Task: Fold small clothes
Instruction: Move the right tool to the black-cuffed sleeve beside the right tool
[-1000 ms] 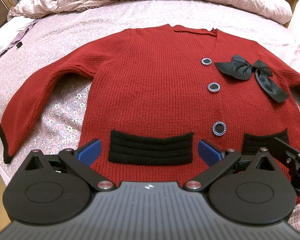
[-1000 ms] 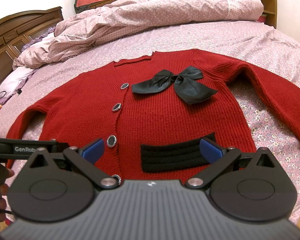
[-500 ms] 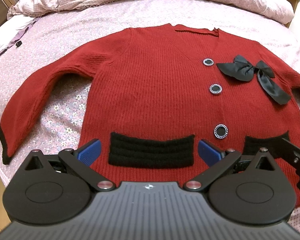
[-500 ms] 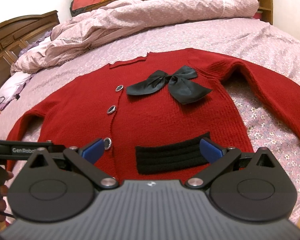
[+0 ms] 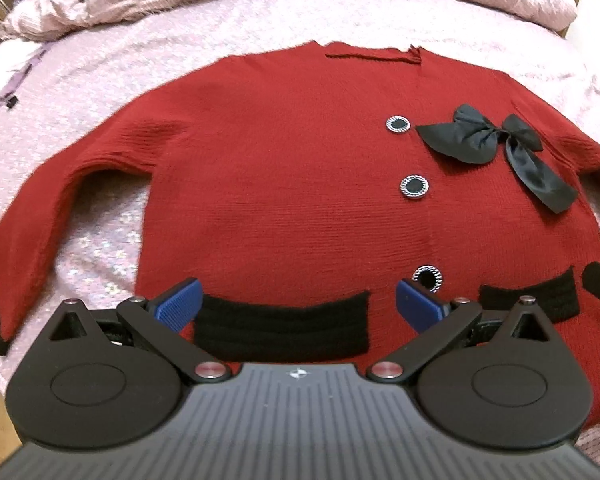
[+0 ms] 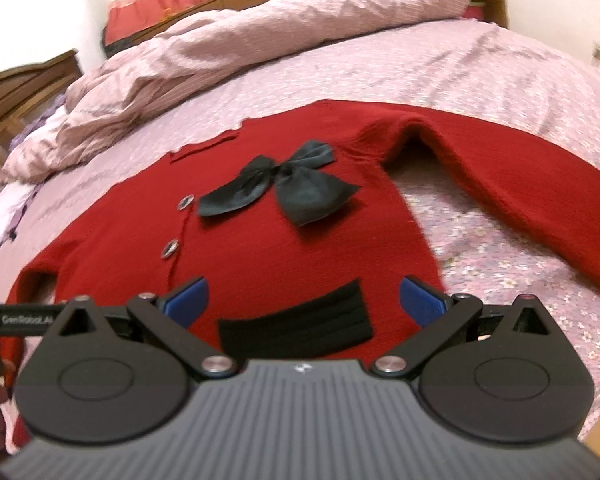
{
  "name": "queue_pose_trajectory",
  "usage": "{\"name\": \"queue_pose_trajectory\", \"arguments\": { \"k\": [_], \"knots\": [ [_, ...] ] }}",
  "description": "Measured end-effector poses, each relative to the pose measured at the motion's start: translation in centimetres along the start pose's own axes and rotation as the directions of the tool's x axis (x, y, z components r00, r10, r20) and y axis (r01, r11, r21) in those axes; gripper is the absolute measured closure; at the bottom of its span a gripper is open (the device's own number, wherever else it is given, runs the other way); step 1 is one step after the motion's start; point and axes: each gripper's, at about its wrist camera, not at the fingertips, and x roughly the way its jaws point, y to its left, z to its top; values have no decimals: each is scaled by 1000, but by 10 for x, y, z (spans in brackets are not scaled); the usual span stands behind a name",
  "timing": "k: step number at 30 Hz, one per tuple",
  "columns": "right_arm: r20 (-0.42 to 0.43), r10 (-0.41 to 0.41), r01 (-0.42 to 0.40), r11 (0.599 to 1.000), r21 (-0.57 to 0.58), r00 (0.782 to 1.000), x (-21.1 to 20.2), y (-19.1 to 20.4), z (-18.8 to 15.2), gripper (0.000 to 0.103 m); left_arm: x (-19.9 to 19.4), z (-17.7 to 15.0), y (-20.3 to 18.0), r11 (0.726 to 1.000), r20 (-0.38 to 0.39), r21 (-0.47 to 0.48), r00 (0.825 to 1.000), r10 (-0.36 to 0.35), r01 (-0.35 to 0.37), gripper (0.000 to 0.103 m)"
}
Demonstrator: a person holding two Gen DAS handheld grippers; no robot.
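Left claw (image 5: 298,306): blue pads spread wide, holding nothing, hovering over the hem of the red cardigan (image 5: 284,184), framing the black pocket band (image 5: 282,330) on that side. Cannot tell if the pads touch the knit; looks like slight clearance. Right claw (image 6: 302,300): also spread wide, empty, over the other black pocket band (image 6: 296,328) near the hem. Part of the left tool shows at the left edge of the right wrist view.

Outward: cardigan lies flat, front up, buttoned, on the bed (image 5: 228,24), hem toward the claws, neckline away. Black bow (image 5: 496,148) on the chest beside the top button (image 5: 397,124). Left sleeve (image 5: 32,216) angled out and down, black cuff at the bed edge; right sleeve (image 6: 520,184) spread out to the side. Rumpled quilt (image 6: 260,32) piled beyond the neckline.

Progress: none of the folding done, judging from the layout; garment only spread out, no crease, both sleeves still out. Left: sleeves in, sides in, hem up. Likely next step is a grab at the hem corners or sleeves.
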Motion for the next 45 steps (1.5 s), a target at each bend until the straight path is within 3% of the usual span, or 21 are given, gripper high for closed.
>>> {"name": "queue_pose_trajectory", "arguments": {
  "k": [13,24,33,37,45],
  "knots": [
    [34,-102,94,978,186,994,6,-65,23,0,29,27,-29,1000,-66,16,998,-15,16,0],
    [36,-177,139,870,473,984,23,-136,26,0,50,36,-51,999,-100,49,995,12,-7,0],
    [48,-162,106,816,569,986,31,-154,24,0,65,39,-64,998,-131,65,991,28,-19,0],
    [37,-110,64,788,613,993,27,-156,18,0,68,39,-62,998,-140,55,990,19,-12,0],
    [109,-95,-10,708,706,990,29,-170,12,0,73,38,-62,999,-148,48,989,11,-4,0]
  ]
}}
